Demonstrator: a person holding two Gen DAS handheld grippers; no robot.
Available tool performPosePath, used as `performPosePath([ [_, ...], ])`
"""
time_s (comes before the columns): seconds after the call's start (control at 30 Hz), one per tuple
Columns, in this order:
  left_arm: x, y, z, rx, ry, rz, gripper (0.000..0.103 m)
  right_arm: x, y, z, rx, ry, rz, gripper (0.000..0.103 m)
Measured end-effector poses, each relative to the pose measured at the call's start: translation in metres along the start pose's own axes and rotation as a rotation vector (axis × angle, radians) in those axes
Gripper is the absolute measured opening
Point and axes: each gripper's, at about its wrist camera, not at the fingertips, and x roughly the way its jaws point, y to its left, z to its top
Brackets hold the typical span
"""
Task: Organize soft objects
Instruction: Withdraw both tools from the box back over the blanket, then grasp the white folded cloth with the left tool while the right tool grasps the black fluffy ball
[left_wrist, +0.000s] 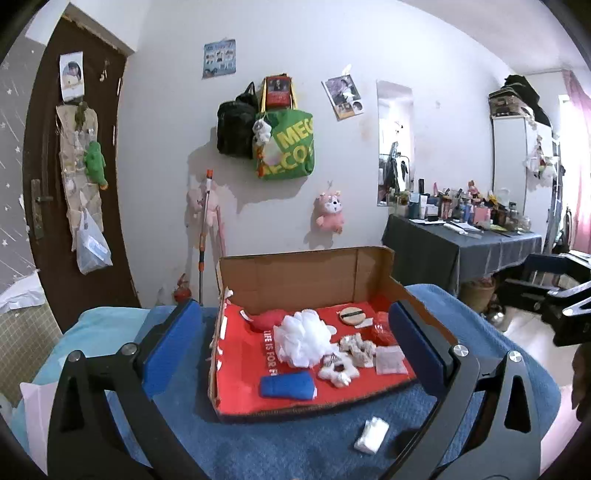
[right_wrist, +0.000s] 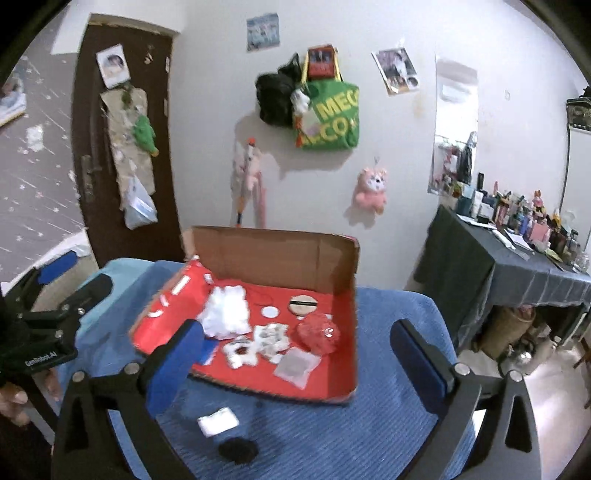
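Cardboard makes the shallow red-lined box (left_wrist: 295, 280) on the blue cloth (left_wrist: 295, 443), and it holds a white mesh puff (left_wrist: 304, 338) and a blue rolled towel (left_wrist: 286, 384). Near it on the cloth lies a small white folded pad (left_wrist: 371, 435). Left gripper (left_wrist: 295, 347) and right gripper (right_wrist: 299, 360) both stand wide open and hold nothing.

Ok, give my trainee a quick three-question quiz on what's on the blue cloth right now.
1. True or false: the white mesh puff lies inside the cardboard box.
2. What still lies outside the box? A) round powder puff B) white folded pad C) blue rolled cloth
3. Is the left gripper or the right gripper holding anything?

Key: 1 true; 2 B; 3 no, both stand open and empty.
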Motion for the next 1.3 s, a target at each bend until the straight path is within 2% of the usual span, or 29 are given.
performPosePath([
  [0.1,-0.014,-0.006,-0.019,0.017,-0.014,0.008,0.103,-0.017,0.007,-0.018,-0.005,-0.049,-0.02,0.103],
  [0.23,-0.02,-0.009,-0.047,-0.01,0.022,-0.02,0.103,-0.031,0.014,-0.047,0.014,-0.095,-0.036,0.103],
  [0.4,-0.018,-0.011,-0.082,-0.033,0.085,-0.032,0.103,-0.031,0.019,-0.082,0.052,-0.078,-0.007,0.103],
  [0.77,0.021,-0.006,-0.148,-0.058,0.3,-0.049,0.103,0.027,0.022,-0.146,0.079,0.098,-0.004,0.103],
  [1.0,0.037,-0.004,-0.161,-0.058,0.382,-0.078,0.103,0.05,0.02,-0.162,0.092,0.18,0.023,0.103],
  [1.2,0.053,-0.009,-0.155,-0.032,0.454,-0.169,0.103,0.065,0.013,-0.164,0.074,0.248,0.076,0.103],
  [1.3,0.066,-0.014,-0.148,0.005,0.491,-0.246,0.103,0.074,0.007,-0.163,0.05,0.297,0.157,0.103],
])
